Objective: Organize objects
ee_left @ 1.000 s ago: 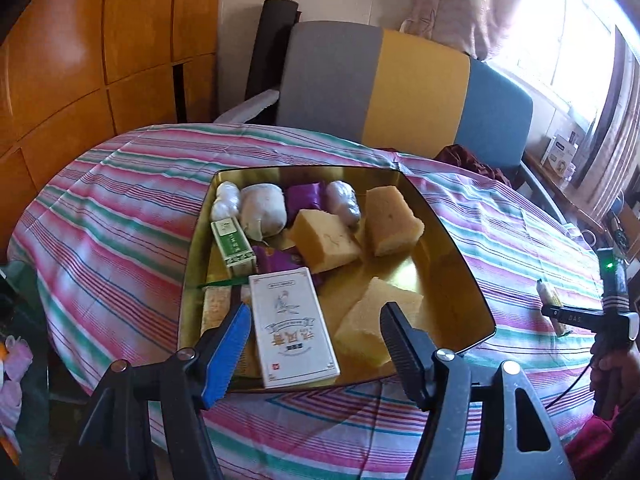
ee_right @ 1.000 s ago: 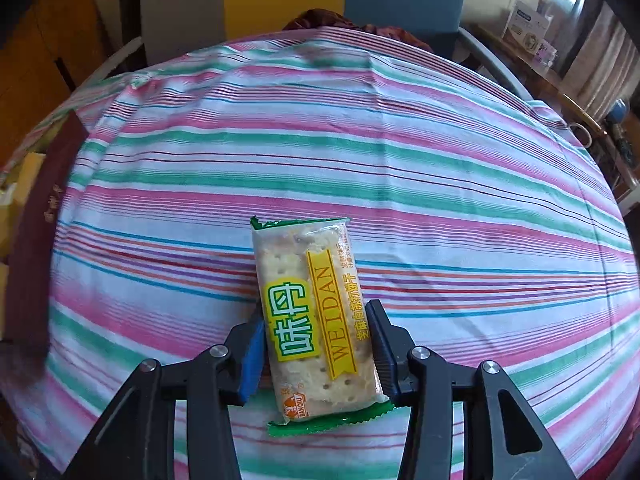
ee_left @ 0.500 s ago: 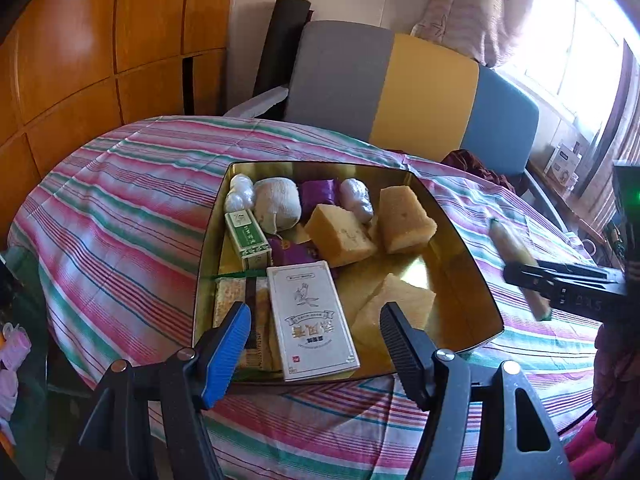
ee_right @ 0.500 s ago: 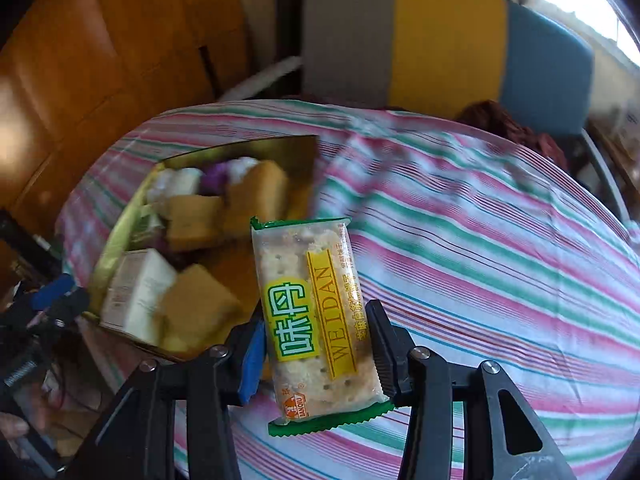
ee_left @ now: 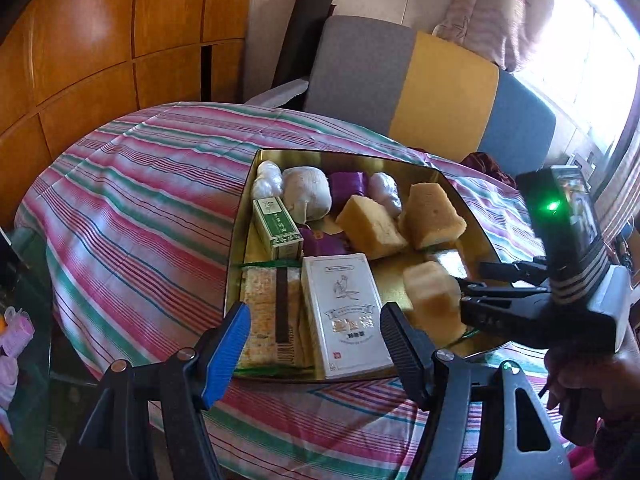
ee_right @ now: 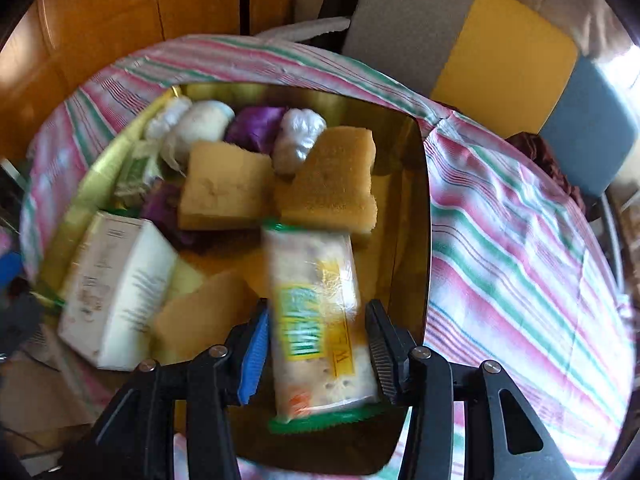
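Note:
A gold tray [ee_left: 239, 240] on the striped tablecloth holds a white box [ee_left: 344, 312], a green box [ee_left: 277, 229], a cracker packet [ee_left: 272, 312], sponge cake pieces [ee_left: 372, 229], and white and purple wrapped sweets. My left gripper [ee_left: 316, 344] hovers open over the tray's near edge with nothing between its fingers. My right gripper [ee_right: 316, 340] hangs over the tray [ee_right: 414, 208]. Its jaws are opening, and a green-edged Weidan cracker packet [ee_right: 316, 320] sits blurred between them, with a thin gap at the blue pad. From the left wrist view, the right gripper [ee_left: 464, 292] reaches in from the right.
The round table's striped cloth [ee_left: 140, 208] falls away at every side. Behind the table stands a grey, yellow and blue chair [ee_left: 400, 80], and wooden panels [ee_left: 100, 60] line the left. A person's hand [ee_left: 592, 376] grips the right tool.
My right gripper has carried the cracker packet leftward from bare cloth to above the tray, and its hold on the packet has loosened. The left gripper has shifted slightly nearer the tray.

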Demonstrator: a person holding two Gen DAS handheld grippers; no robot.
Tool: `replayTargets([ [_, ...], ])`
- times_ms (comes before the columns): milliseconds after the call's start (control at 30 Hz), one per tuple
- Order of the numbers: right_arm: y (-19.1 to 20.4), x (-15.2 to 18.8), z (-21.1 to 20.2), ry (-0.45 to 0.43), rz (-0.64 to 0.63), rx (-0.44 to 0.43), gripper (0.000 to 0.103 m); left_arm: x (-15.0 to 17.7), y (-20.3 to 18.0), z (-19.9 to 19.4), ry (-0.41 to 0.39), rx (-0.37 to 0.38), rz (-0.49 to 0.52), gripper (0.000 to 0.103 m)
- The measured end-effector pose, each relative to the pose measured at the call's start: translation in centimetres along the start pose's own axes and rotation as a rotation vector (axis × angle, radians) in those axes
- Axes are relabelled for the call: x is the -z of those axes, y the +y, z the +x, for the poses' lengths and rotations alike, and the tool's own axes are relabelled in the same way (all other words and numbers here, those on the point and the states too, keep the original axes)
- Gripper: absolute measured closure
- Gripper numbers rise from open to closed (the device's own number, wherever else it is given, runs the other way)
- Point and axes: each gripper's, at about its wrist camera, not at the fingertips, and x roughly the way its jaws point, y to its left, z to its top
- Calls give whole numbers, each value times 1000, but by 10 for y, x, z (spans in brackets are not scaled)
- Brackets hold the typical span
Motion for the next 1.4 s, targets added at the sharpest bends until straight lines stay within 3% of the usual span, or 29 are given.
replayTargets([
  [67,-1,3,3,1,8,-5,47,0,1,1,1,-5,-2,35],
  [333,-4,10,-8,-84,52,-33,42,-1,2,-1,-14,-42,-11,35],
  [567,-4,19,-45,-218,120,-5,24,-2,-8,-14,-50,-99,26,33],
  [700,-3,25,-67,-288,157,26,17,-1,-15,-31,-111,-124,42,30],
  [767,-4,30,-77,-320,186,42,12,-1,-21,-38,-135,-165,56,24],
  [867,-4,40,-87,-346,221,40,10,0,-27,-46,-155,-203,78,24],
  [1133,-8,59,-104,-362,294,27,9,1,-20,-53,-153,-152,33,28],
  [1233,-6,62,-112,-384,294,27,7,3,-21,-54,-148,-146,22,35],
  [1400,3,62,-122,-417,263,38,6,5,-23,-53,-153,-155,42,36],
])
